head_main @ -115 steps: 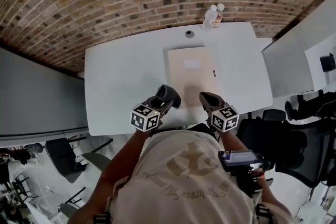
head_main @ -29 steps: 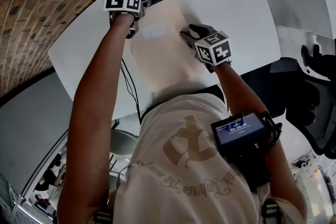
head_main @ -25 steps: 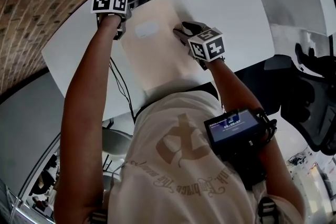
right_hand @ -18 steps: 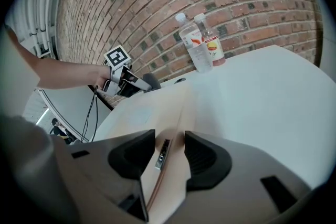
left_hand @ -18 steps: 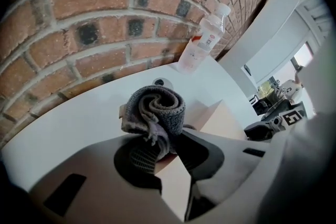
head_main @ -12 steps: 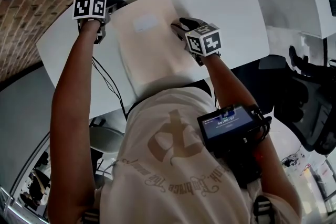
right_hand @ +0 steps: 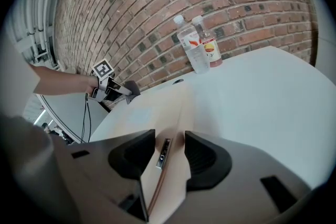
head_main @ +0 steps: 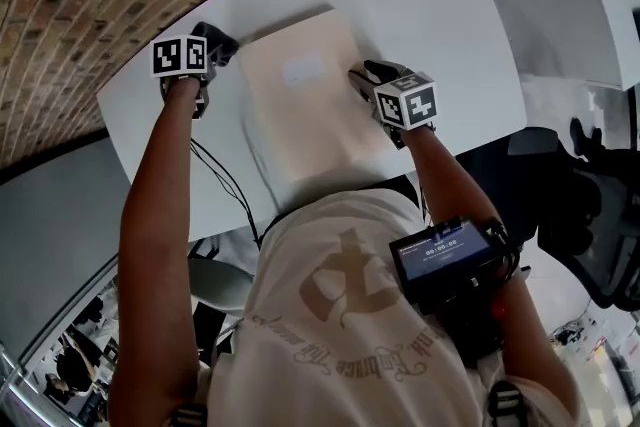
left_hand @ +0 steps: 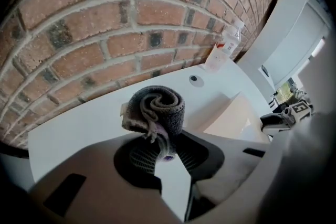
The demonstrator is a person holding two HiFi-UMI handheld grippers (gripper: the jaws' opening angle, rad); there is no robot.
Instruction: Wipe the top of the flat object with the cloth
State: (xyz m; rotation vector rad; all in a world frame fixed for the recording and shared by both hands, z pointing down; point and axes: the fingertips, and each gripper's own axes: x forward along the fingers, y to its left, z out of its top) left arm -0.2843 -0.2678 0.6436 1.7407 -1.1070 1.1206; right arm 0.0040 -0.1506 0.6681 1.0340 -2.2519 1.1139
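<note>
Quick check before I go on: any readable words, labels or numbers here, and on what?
Nothing reads clearly.
Shirt: cursive print, too blurred.
Arm-worn screen: digits, too small.
Bottles: red labels, too small.
Flat object: pale patch, no legible text.
Marker cubes: square patterns, no words.

A: How is the left arm (head_main: 160, 185) held?
B: Stretched out nearly straight. The left gripper (head_main: 218, 43) points steeply down, its 2 jaws clamped on a rolled cloth (left_hand: 155, 109).
A: And the right arm (head_main: 442, 177)?
B: Bent at the elbow, closer to the body. The right gripper (head_main: 366, 75) tilts down and forward. Its 2 jaws stand wide, having just closed a little. The flat object (right_hand: 163, 113) has its edge between them, with neither pad pressing on it.
</note>
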